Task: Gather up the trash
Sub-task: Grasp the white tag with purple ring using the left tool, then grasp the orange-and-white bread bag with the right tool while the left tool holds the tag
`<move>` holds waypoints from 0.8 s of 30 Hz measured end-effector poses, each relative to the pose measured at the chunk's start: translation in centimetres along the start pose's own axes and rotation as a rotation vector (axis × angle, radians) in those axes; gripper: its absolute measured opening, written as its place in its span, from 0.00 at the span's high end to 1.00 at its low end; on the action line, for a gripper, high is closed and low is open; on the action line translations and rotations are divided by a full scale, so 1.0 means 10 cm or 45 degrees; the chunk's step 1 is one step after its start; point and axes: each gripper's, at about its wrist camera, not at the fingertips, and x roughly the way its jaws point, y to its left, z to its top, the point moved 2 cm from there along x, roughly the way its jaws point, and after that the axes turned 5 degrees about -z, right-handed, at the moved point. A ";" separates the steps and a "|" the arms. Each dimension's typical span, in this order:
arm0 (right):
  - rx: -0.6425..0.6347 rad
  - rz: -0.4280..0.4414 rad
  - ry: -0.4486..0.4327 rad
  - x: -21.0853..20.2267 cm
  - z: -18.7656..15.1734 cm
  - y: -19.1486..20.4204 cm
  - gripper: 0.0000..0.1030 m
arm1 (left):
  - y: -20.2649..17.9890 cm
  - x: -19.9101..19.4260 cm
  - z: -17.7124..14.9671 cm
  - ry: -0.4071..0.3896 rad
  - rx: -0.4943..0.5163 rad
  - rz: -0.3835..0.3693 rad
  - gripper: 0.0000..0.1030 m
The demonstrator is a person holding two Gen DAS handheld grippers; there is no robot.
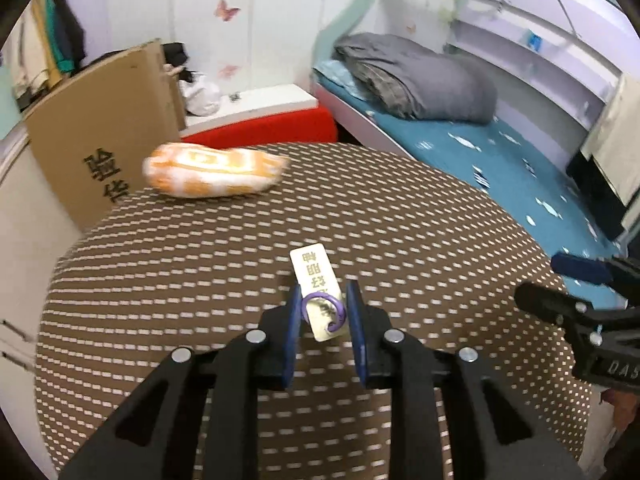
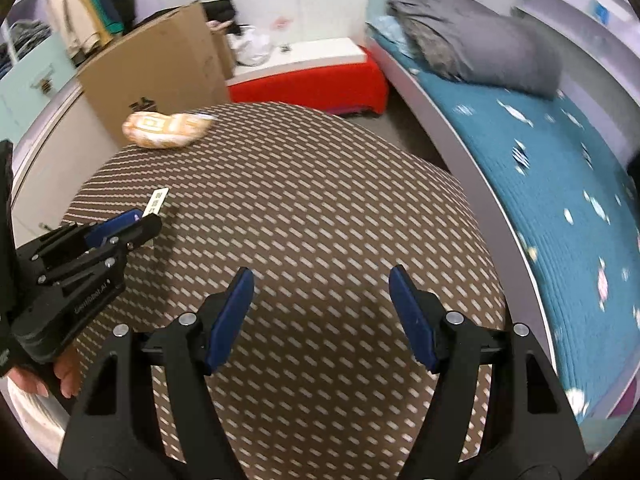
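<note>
Even, fairly bright indoor light, no hard glare. Both fisheye views bend strongly at the edges, dark vignette in the corners. Motion blur smears the orange packet (image 1: 216, 176) and the bed (image 2: 560, 168). Soft shadows under the left gripper (image 1: 323, 300).

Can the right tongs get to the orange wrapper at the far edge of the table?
Probably yes. The right tongs are open and empty, and only bare patterned tablecloth lies between them and the orange wrapper. The left tongs, holding a small tag, sit off to the side.
</note>
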 end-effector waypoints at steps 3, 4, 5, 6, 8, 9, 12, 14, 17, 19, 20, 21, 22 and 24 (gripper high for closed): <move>-0.090 0.030 -0.010 0.05 0.21 0.28 0.32 | 0.25 -0.09 0.00 -0.015 -0.041 0.042 0.78; -0.118 0.046 -0.011 0.08 0.27 0.38 0.29 | 0.34 -0.11 0.00 -0.018 -0.057 0.056 0.78; -0.152 0.067 -0.014 0.10 0.33 0.49 0.28 | 0.43 -0.13 0.00 -0.020 -0.072 0.070 0.78; -0.176 0.078 -0.013 0.13 0.39 0.58 0.26 | 0.54 -0.15 0.02 -0.024 -0.092 0.088 0.78; -0.232 0.103 -0.014 0.22 0.51 0.77 0.23 | 0.75 -0.20 0.03 -0.034 -0.128 0.118 0.78; -0.258 0.121 -0.015 0.27 0.56 0.85 0.21 | 0.84 -0.22 0.04 -0.038 -0.144 0.129 0.78; -0.343 0.143 -0.016 0.43 0.74 1.13 0.15 | 1.12 -0.27 0.08 -0.053 -0.203 0.169 0.78; -0.391 0.123 -0.025 0.52 0.83 1.31 0.14 | 1.29 -0.29 0.12 -0.063 -0.237 0.181 0.78; -0.475 0.140 -0.032 0.69 0.96 1.56 0.12 | 1.55 -0.30 0.17 -0.073 -0.291 0.219 0.78; -0.514 0.150 -0.032 0.80 1.04 1.68 0.12 | 1.71 -0.29 0.19 -0.076 -0.325 0.233 0.78; -0.543 0.149 -0.035 0.87 1.09 1.76 0.12 | 1.79 -0.28 0.21 -0.079 -0.340 0.235 0.78; -0.565 0.155 -0.036 0.93 1.13 1.81 0.12 | 1.84 -0.28 0.22 -0.080 -0.352 0.242 0.78; -0.581 0.152 -0.040 1.01 1.17 1.86 0.12 | 1.91 -0.26 0.23 -0.079 -0.365 0.253 0.78; -0.592 0.135 -0.036 1.15 1.23 1.92 0.12 | 1.98 -0.19 0.25 -0.073 -0.378 0.267 0.78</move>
